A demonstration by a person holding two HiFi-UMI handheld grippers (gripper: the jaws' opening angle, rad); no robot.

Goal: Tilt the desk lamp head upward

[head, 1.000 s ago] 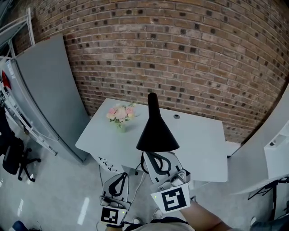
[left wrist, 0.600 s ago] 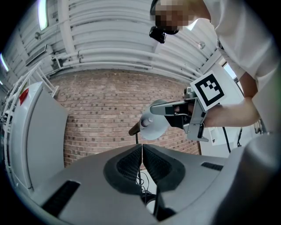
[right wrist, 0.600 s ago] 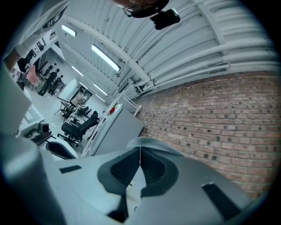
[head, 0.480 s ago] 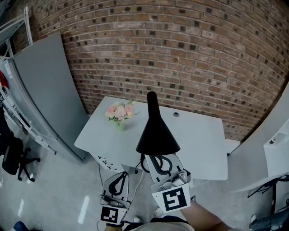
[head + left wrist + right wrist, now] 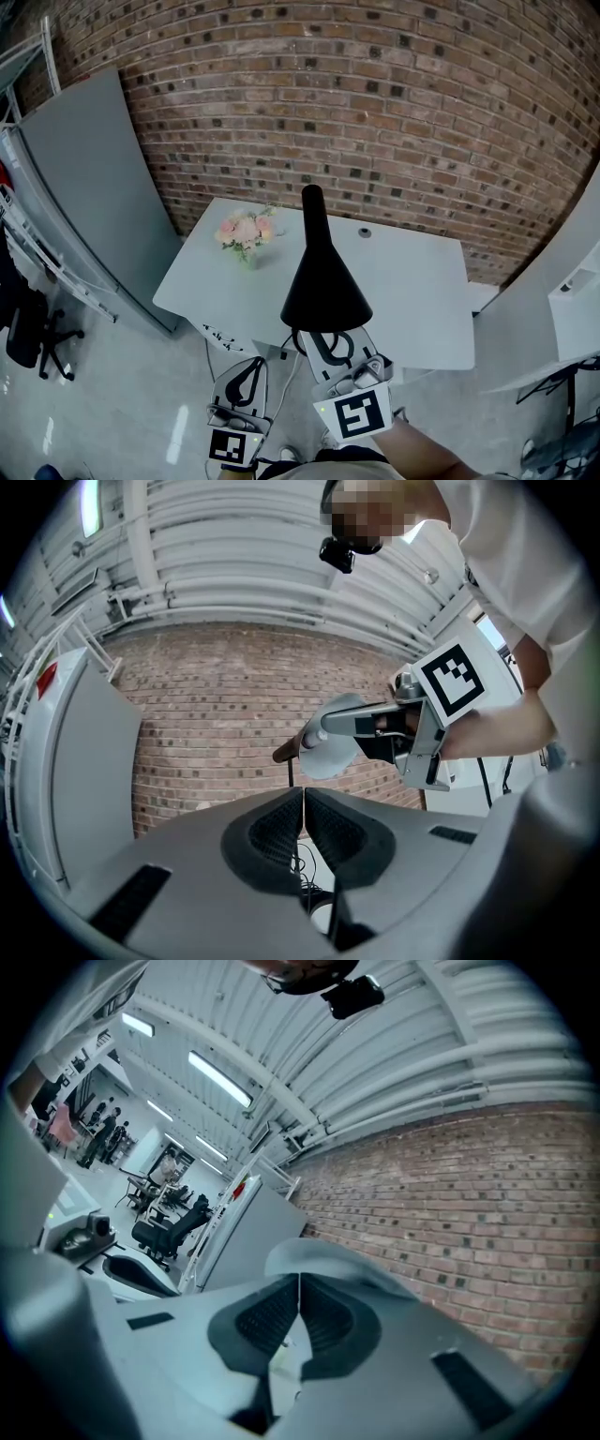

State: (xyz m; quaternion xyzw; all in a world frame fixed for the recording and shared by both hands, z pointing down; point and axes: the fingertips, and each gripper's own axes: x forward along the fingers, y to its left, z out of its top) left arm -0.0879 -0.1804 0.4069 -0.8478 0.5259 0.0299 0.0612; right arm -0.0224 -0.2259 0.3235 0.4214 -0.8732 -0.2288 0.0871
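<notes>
The lamp head [image 5: 323, 281] now looms larger in the head view, its black rim spreading wider and lower over the right gripper [image 5: 330, 339] clamped on it, while its narrow top stands slightly higher against the brick wall [image 5: 394, 112].

Head view: desk [image 5: 422, 309] in the middle, set against the brick wall [image 5: 375, 103] at 12 o'clock. Over the near part of the desk, lamp head [image 5: 324, 291], narrow end toward 12 o'clock, wide rim toward 6. On the desk at 10 o'clock from the lamp head, flowers [image 5: 244, 232]; at 1 o'clock, near the far edge, a small round thing [image 5: 364, 232]. At 6 o'clock, right gripper [image 5: 330, 339], jaws at the rim. At 7 o'clock, nearer to the viewer and apart from the lamp, left gripper [image 5: 251, 367]. Beside the desk at 9 o'clock, panel [image 5: 94, 187]; at 8 o'clock, past the panel, office chair [image 5: 28, 337] on the floor.
</notes>
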